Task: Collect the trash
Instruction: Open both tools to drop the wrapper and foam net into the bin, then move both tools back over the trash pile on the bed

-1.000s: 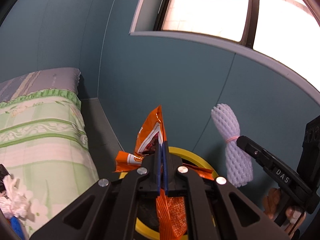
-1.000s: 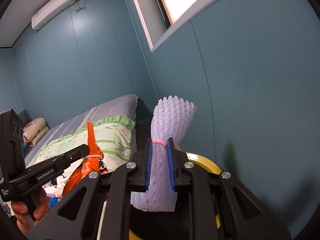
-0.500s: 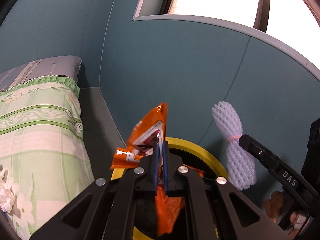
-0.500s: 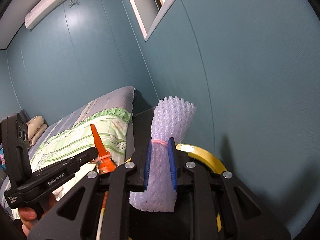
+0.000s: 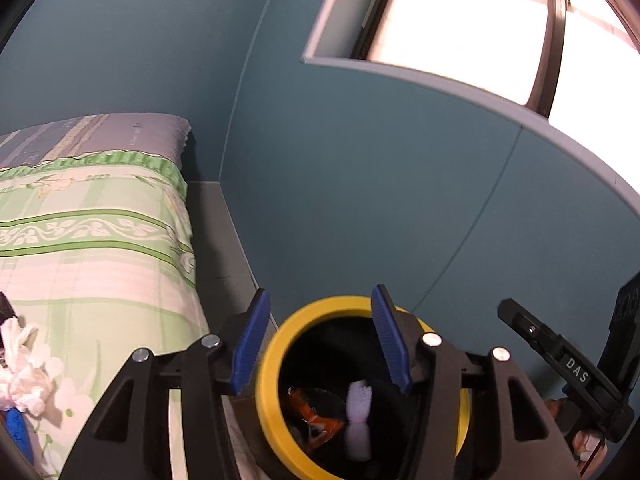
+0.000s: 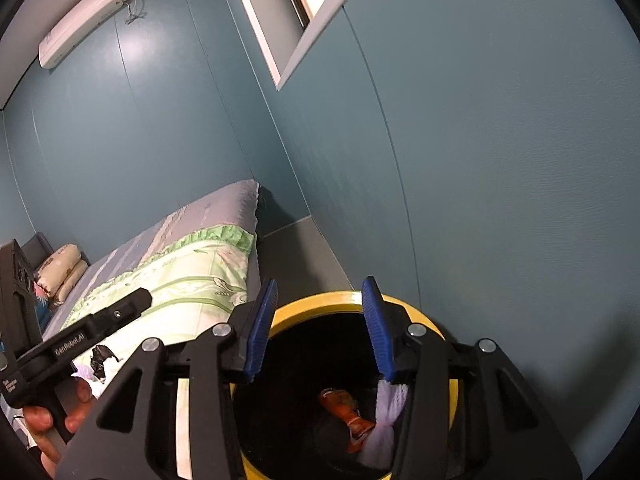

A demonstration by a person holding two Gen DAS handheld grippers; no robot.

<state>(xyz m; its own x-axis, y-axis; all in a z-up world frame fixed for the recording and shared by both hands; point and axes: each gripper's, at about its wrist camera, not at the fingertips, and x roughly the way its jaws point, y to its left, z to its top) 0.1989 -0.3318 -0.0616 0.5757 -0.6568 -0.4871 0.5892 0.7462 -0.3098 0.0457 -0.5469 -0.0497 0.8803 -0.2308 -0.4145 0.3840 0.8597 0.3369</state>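
My left claw (image 5: 320,340) and right claw (image 6: 318,326) hang over the yellow-rimmed bin (image 5: 272,392), jaws opening with nothing between them. Below, inside the bin, the white foam net (image 5: 359,412) stands roughly upright, and the orange wrapper (image 5: 310,412) lies slanted just beside it.

Teal walls (image 5: 360,200), bright window (image 5: 460,28), bed w/ green quilt (image 5: 92,240), AC unit (image 6: 80,16)

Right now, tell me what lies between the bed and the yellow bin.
A bare strip of dark floor separates bed from bin, seen in the left wrist view.
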